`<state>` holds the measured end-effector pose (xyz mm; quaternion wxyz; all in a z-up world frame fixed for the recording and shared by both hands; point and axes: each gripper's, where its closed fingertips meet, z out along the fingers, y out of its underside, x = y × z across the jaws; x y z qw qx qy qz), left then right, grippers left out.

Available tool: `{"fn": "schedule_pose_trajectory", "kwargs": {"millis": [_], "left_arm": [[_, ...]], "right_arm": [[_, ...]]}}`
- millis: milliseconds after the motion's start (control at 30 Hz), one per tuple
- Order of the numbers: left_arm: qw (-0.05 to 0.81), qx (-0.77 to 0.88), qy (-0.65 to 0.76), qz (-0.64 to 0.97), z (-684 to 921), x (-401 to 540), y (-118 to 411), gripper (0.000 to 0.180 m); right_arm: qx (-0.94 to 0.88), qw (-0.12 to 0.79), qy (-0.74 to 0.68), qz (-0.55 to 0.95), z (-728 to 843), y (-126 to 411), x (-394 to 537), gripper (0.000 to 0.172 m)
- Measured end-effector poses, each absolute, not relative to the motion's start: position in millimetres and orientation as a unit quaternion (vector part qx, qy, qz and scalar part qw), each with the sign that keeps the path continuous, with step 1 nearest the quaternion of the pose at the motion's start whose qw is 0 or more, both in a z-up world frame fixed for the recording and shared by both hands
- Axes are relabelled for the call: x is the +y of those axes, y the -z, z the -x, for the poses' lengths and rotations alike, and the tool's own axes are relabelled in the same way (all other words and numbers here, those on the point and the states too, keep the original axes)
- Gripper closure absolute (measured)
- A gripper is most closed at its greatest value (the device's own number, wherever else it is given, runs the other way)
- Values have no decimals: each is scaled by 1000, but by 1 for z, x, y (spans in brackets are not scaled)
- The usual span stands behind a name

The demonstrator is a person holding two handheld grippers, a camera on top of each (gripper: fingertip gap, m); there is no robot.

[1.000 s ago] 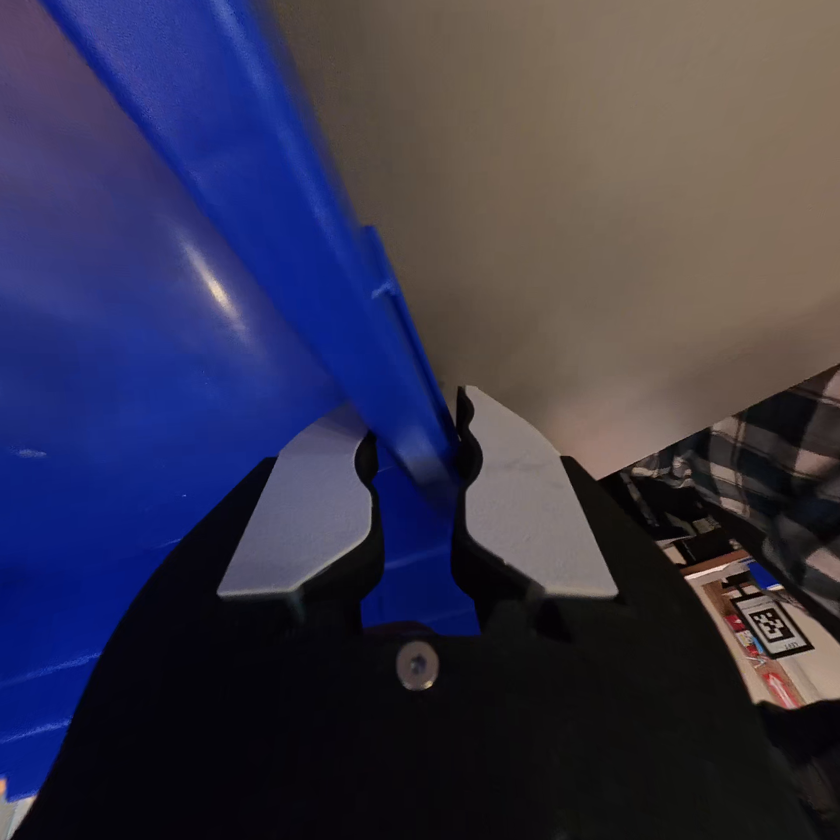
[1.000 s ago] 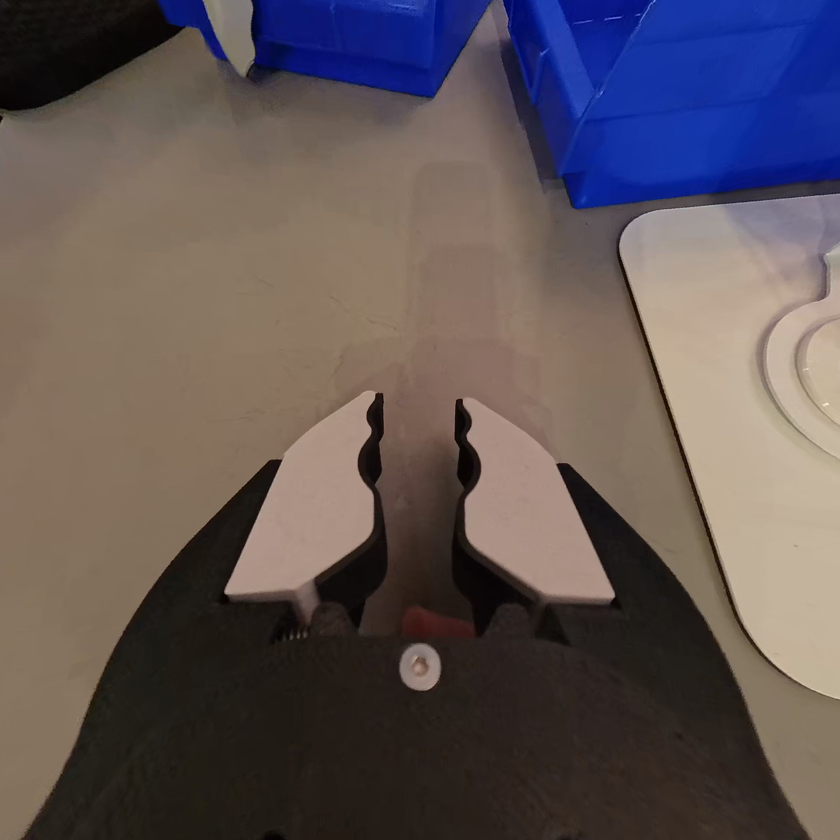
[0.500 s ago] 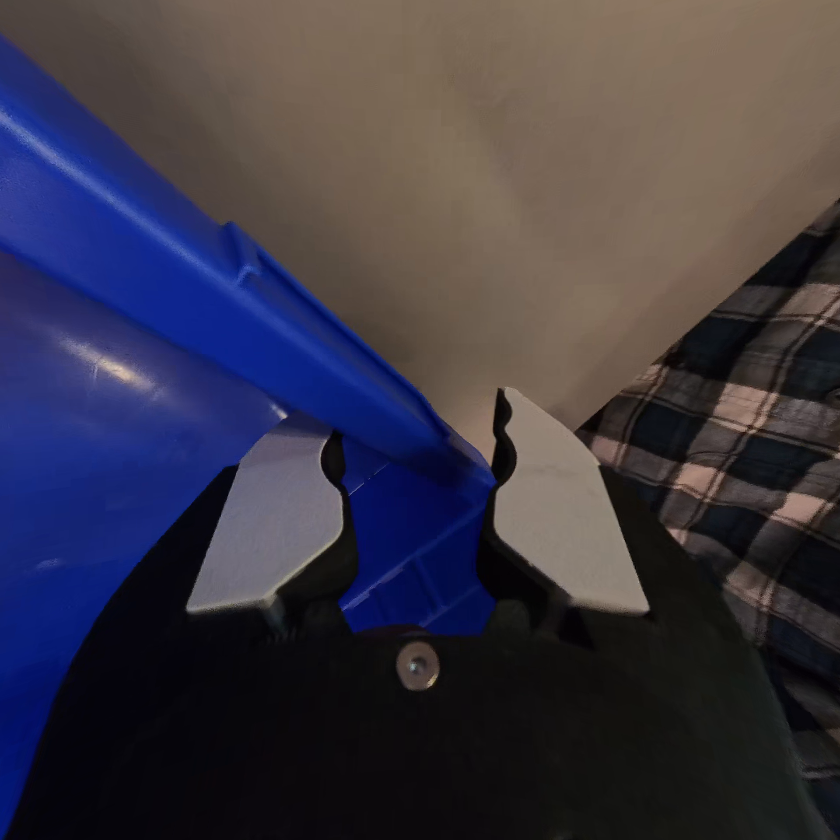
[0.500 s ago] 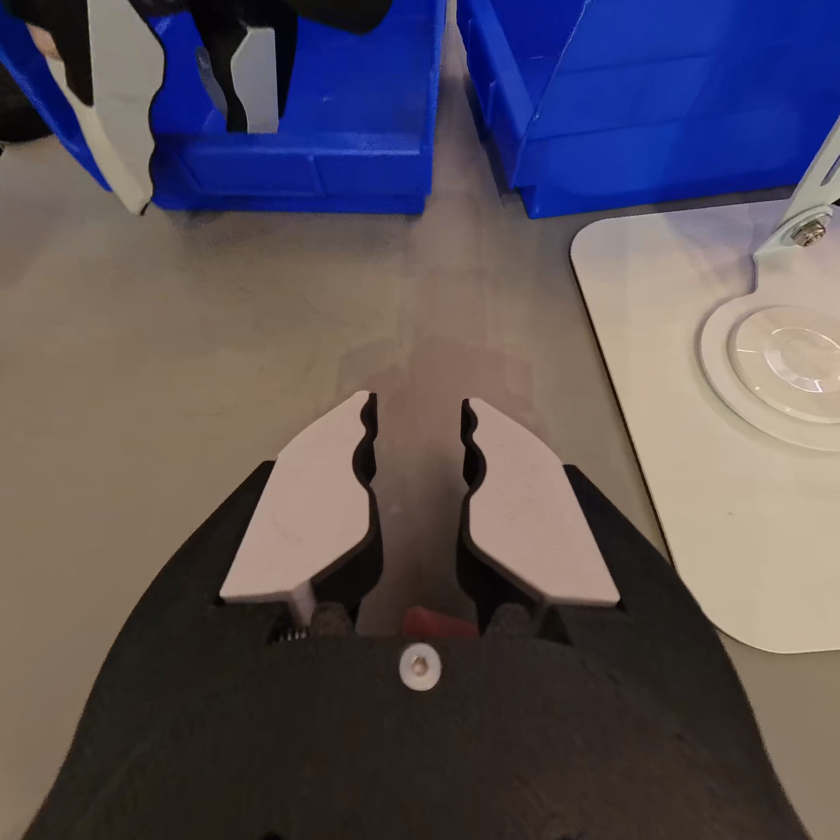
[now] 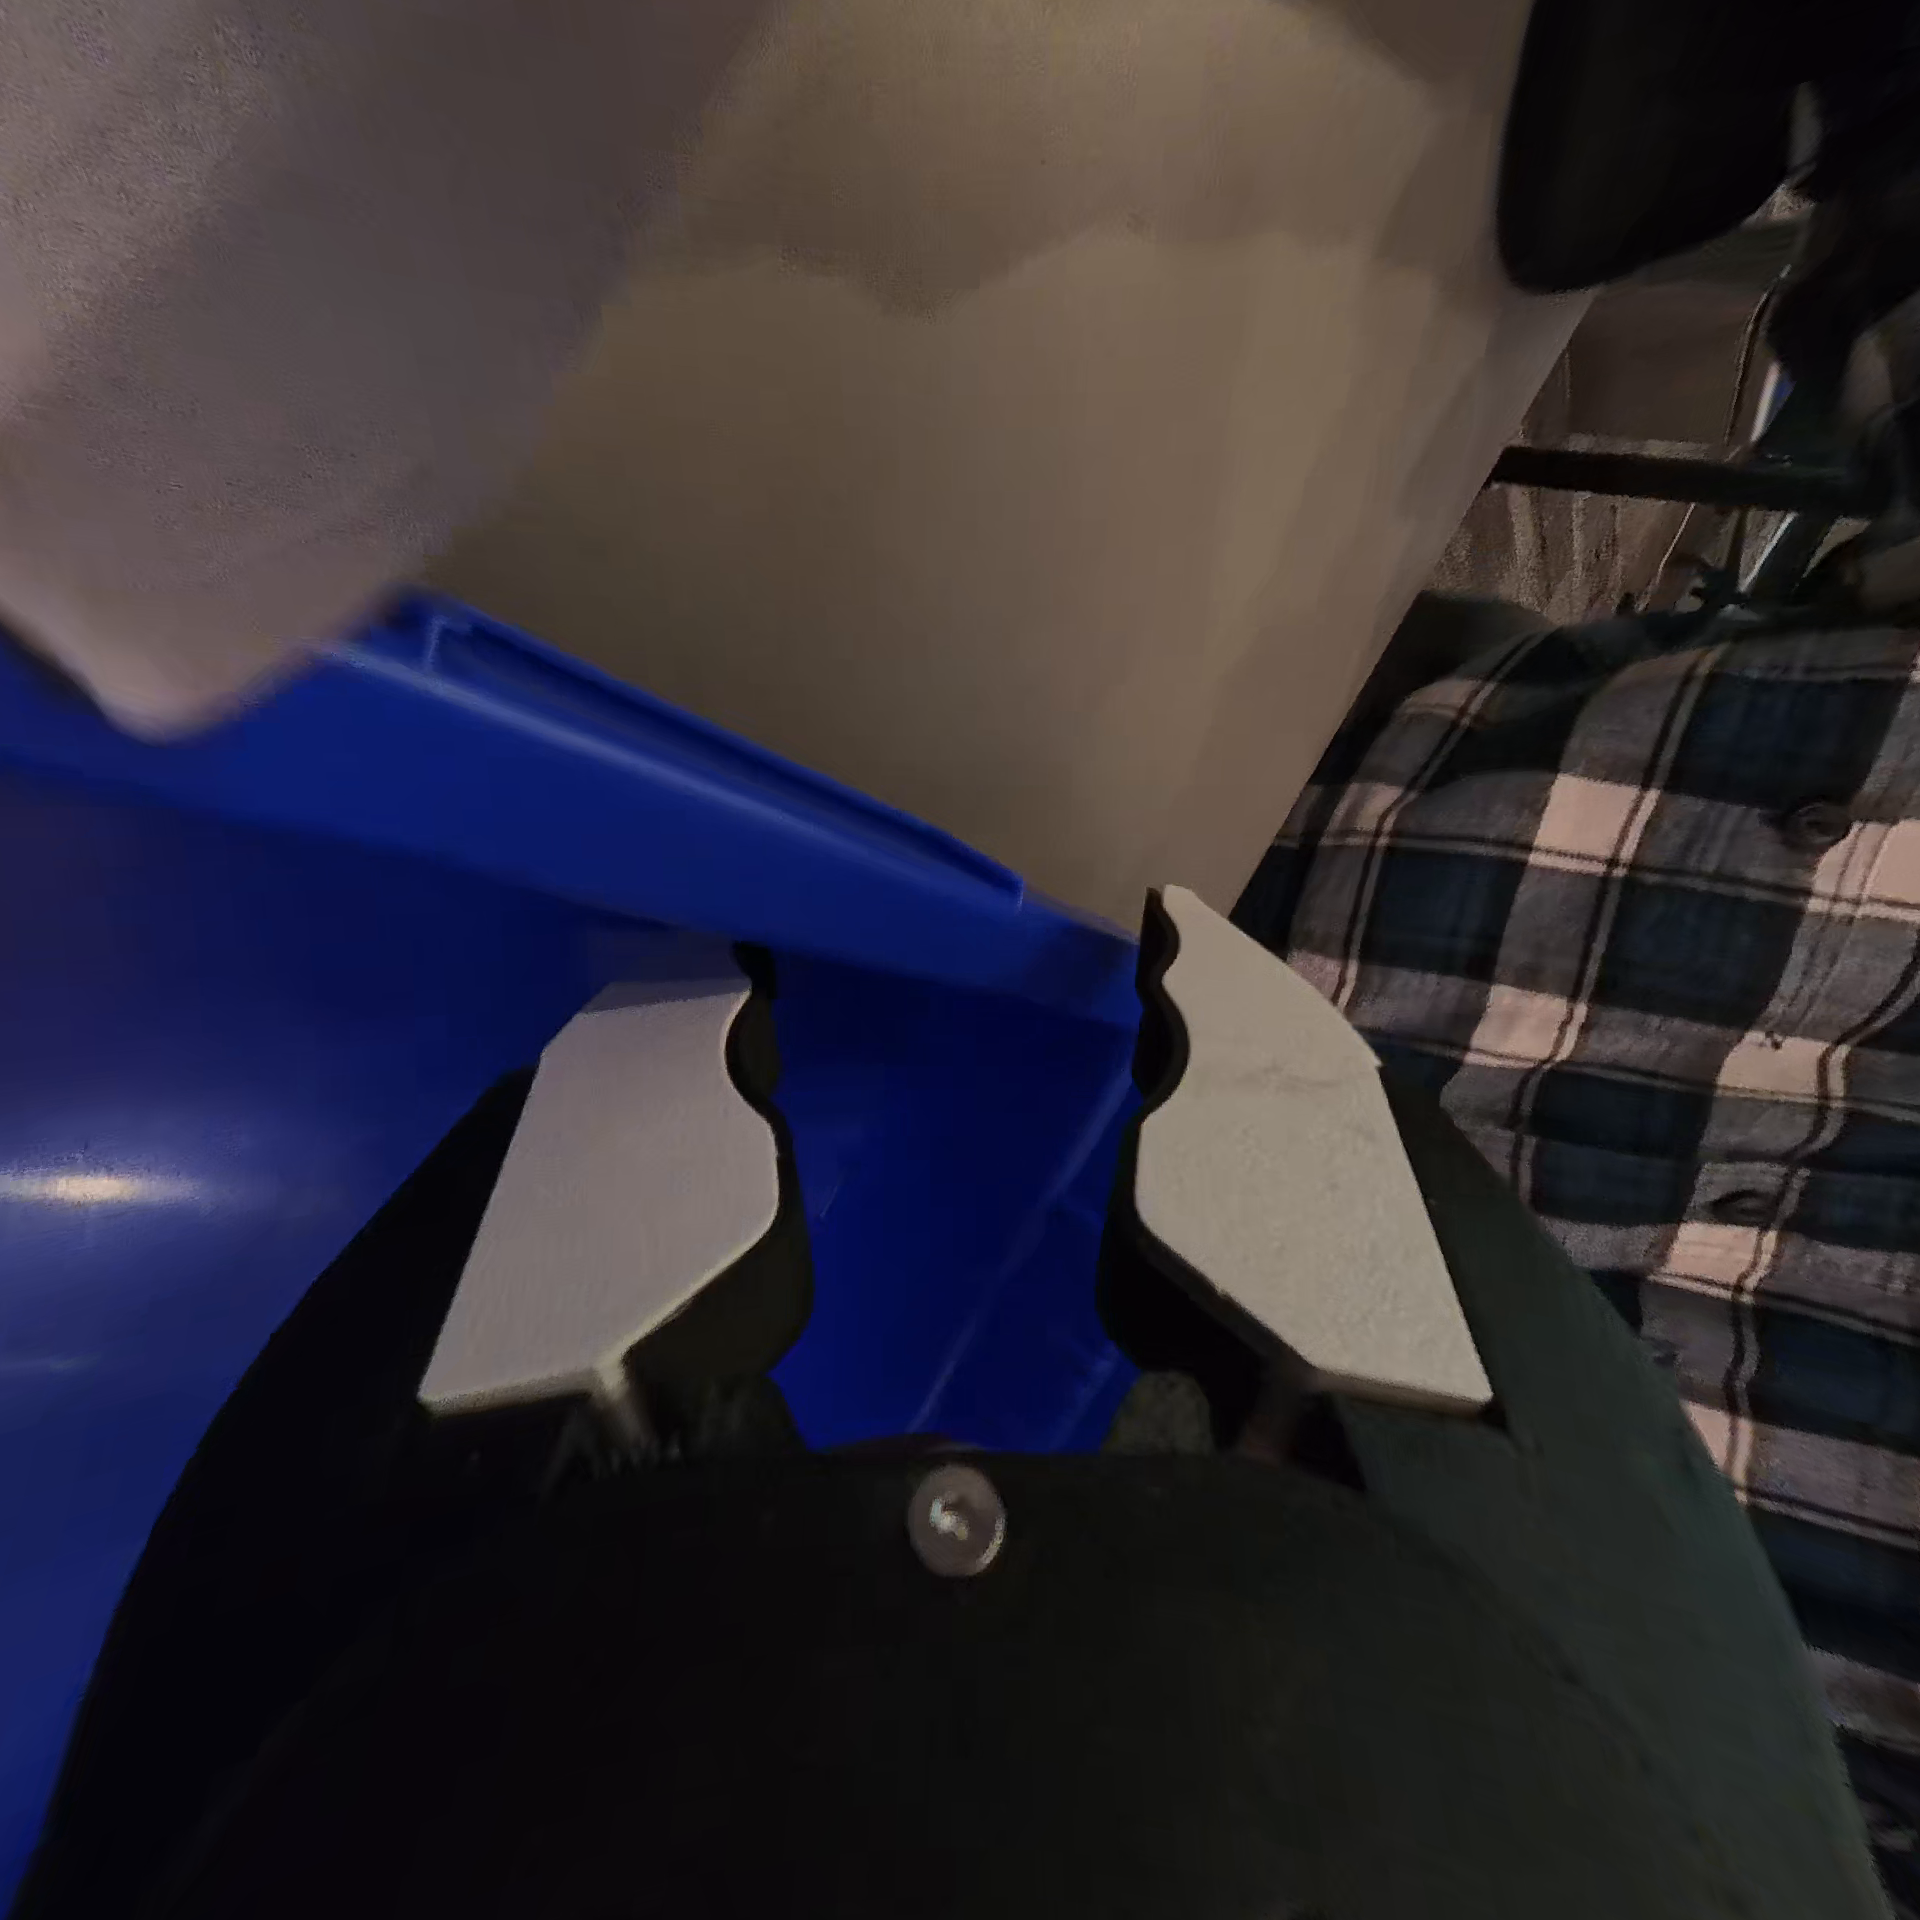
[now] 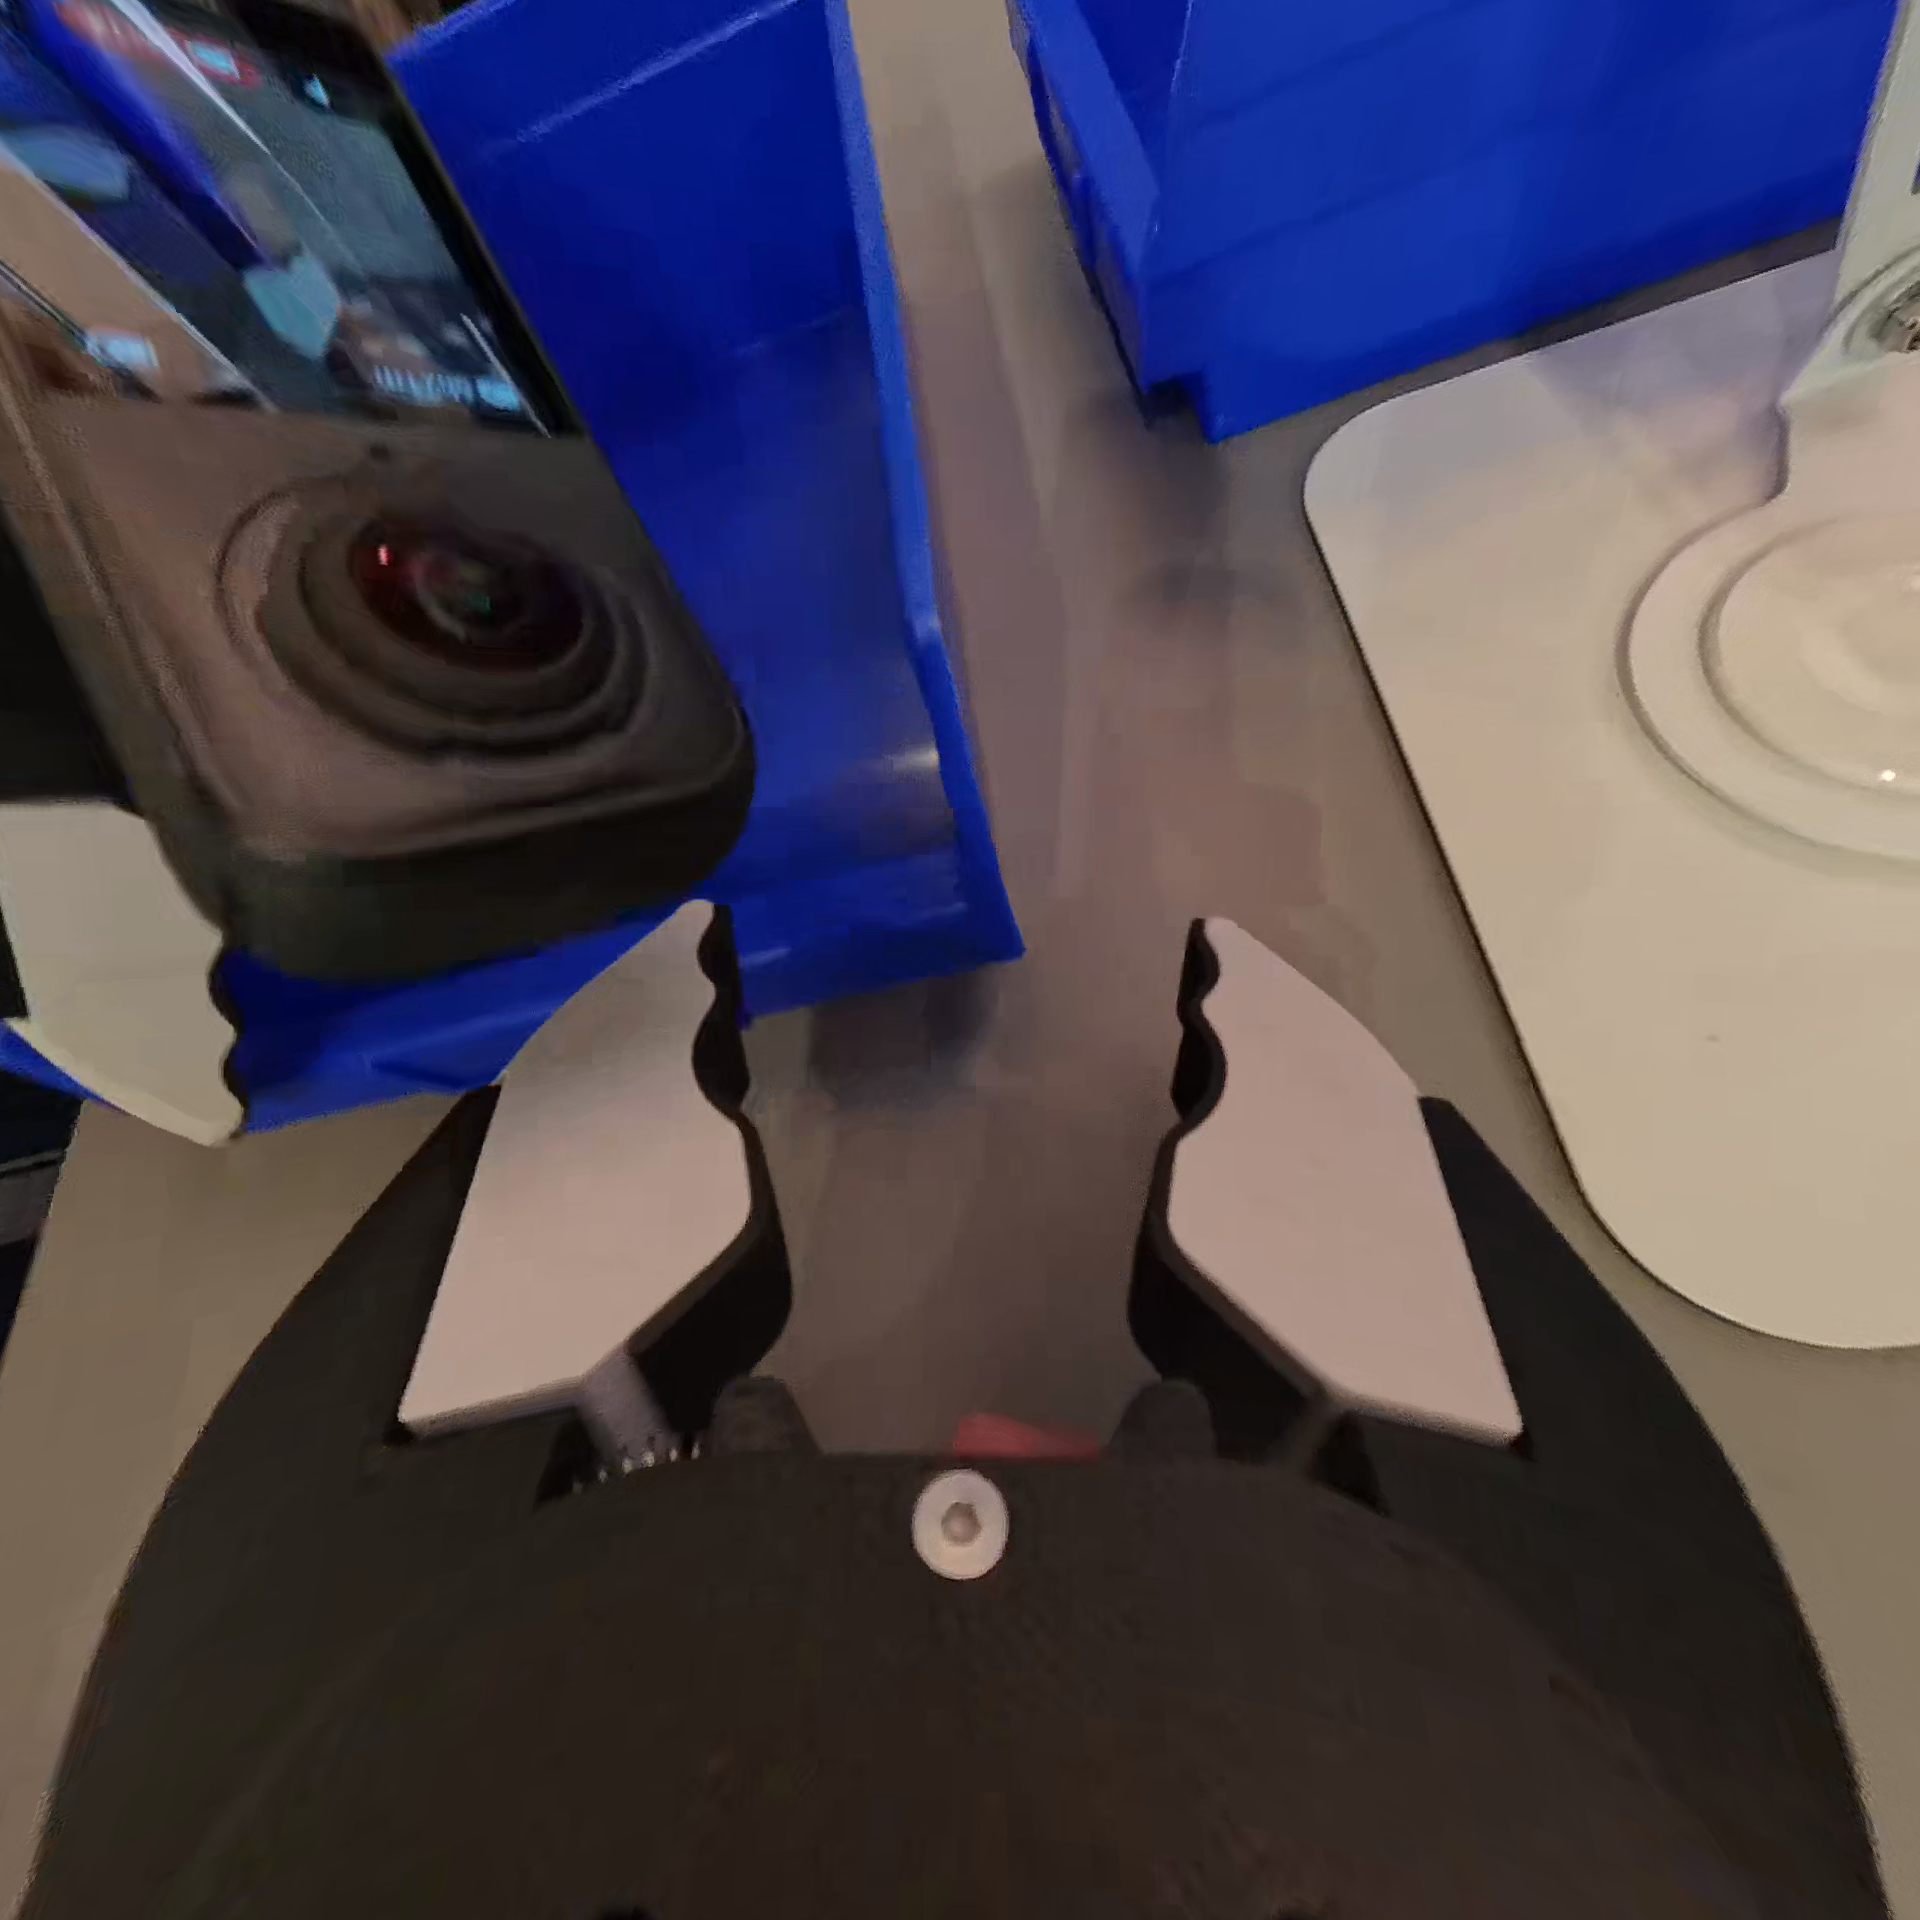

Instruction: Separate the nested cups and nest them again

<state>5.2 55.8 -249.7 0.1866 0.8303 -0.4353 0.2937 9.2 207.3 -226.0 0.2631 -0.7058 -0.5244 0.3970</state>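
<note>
No cups show in either view. My left gripper (image 5: pixel 951 935) is open and straddles the near corner of a blue plastic bin (image 5: pixel 416 935). Its left finger (image 5: pixel 623 1174) is inside the bin, partly behind the rim, and its right finger (image 5: pixel 1278 1143) is outside. The pads do not press on the wall. My right gripper (image 6: pixel 956 925) is open wide and empty, low over the grey table (image 6: pixel 1091 727). The same bin (image 6: pixel 675 312) stands just ahead of its left finger. The left gripper's camera (image 6: pixel 416 623) and one white finger (image 6: pixel 114 987) show close at the left of the right wrist view.
A second blue bin (image 6: pixel 1455 208) stands at the back right. A white base plate (image 6: pixel 1662 1039) with a round foot lies on the right. A person in a plaid shirt (image 5: pixel 1610 935) stands beyond the table edge.
My left jaws opened off the bin wall they pinched a second ago and swung toward its corner. My right jaws opened wide as the gripper moved forward toward the bins.
</note>
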Motion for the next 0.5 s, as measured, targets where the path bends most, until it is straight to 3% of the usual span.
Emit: {"fn": "schedule_pose_trajectory", "kwargs": {"millis": [233,367,400,500], "left_arm": [[174,-462,-312,-812,-39,55,249,116],[165,-480,-317,-801,-43,51,248,113],[160,-486,-319,-798,-43,50,247,110],[140,-490,-331,-795,-40,50,234,111]], "right_arm": [[-546,305,-376,684,-13,220,217,116],[-559,329,-380,660,-7,216,214,143],[-561,335,-378,655,-7,215,214,163],[-570,331,-380,649,-9,215,212,169]]}}
